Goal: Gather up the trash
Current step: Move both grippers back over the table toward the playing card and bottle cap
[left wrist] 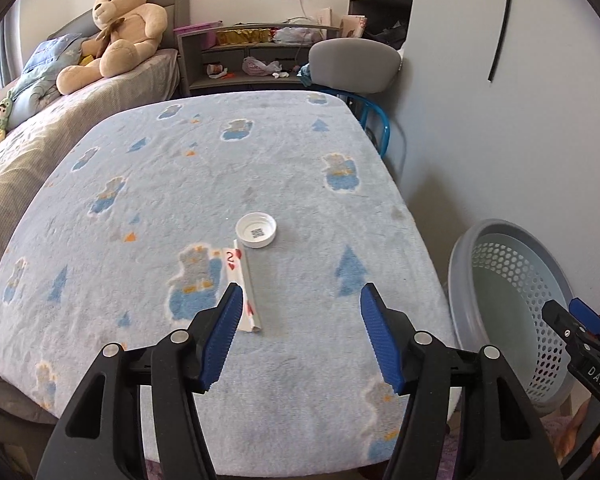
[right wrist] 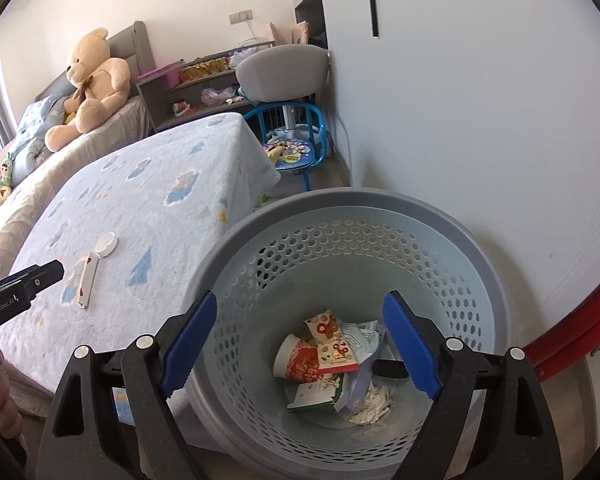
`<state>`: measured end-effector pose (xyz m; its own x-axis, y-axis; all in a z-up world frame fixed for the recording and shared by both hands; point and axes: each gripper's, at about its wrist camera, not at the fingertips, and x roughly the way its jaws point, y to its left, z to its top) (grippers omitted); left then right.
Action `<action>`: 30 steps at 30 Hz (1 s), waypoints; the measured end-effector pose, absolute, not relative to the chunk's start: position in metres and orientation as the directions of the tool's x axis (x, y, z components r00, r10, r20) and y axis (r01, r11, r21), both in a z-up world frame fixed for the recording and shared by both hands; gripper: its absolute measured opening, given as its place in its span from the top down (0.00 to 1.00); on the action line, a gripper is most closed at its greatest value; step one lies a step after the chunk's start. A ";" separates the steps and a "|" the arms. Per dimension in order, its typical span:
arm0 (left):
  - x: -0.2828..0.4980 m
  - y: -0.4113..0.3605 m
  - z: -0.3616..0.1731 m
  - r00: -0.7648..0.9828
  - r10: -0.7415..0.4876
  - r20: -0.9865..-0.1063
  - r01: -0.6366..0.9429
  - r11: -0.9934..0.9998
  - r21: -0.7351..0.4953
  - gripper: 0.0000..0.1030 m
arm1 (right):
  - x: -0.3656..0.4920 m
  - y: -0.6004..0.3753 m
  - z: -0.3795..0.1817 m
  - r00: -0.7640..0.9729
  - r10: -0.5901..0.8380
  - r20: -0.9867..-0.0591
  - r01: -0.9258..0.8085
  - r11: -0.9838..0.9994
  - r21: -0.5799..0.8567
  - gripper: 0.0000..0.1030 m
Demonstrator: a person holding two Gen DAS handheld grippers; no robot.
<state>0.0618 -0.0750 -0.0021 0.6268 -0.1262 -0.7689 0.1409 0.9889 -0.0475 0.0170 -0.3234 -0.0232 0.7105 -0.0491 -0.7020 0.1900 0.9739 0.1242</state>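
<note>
A folded playing card (left wrist: 245, 286) with a red 2 of hearts lies on the blue fleece blanket (left wrist: 160, 200), and a white bottle cap (left wrist: 256, 231) sits just beyond it. My left gripper (left wrist: 300, 292) hovers open above the blanket, its left pad beside the card, nothing between the pads. My right gripper (right wrist: 300, 304) stands open over the grey perforated basket (right wrist: 480, 248), which holds a paper cup (right wrist: 296, 356), snack wrappers (right wrist: 332, 340) and crumpled paper (right wrist: 370, 400). The right wrist view also catches the card (right wrist: 87, 280), the cap (right wrist: 107, 244) and the left gripper's tip (right wrist: 44, 274).
The basket (left wrist: 460, 256) stands on the floor at the table's right side against a white wall. A bed with a teddy bear (left wrist: 120, 28) lies to the left. A grey chair (left wrist: 354, 62), a blue child's chair (right wrist: 296, 140) and cluttered shelves (left wrist: 236, 56) stand beyond the table.
</note>
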 end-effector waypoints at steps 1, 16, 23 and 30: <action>0.062 -0.068 -0.004 0.627 -0.121 -0.770 0.131 0.990 -0.048 0.43 | 0.020 -0.318 -0.023 0.712 -0.041 -0.701 0.180 0.976 0.126 0.19; 0.080 -0.006 -0.025 0.608 -0.067 -0.791 0.031 0.998 -0.061 0.43 | 0.059 -0.248 -0.014 0.723 0.062 -0.688 0.037 0.991 0.129 0.19; 0.088 0.008 -0.038 0.591 -0.074 -0.804 0.011 0.996 -0.083 0.43 | 0.076 -0.221 -0.013 0.719 0.101 -0.687 -0.016 0.991 0.130 0.19; 0.100 0.005 -0.052 0.556 -0.119 -0.823 0.033 0.992 -0.121 0.43 | 0.090 -0.199 -0.014 0.712 0.117 -0.692 -0.057 0.992 0.109 0.19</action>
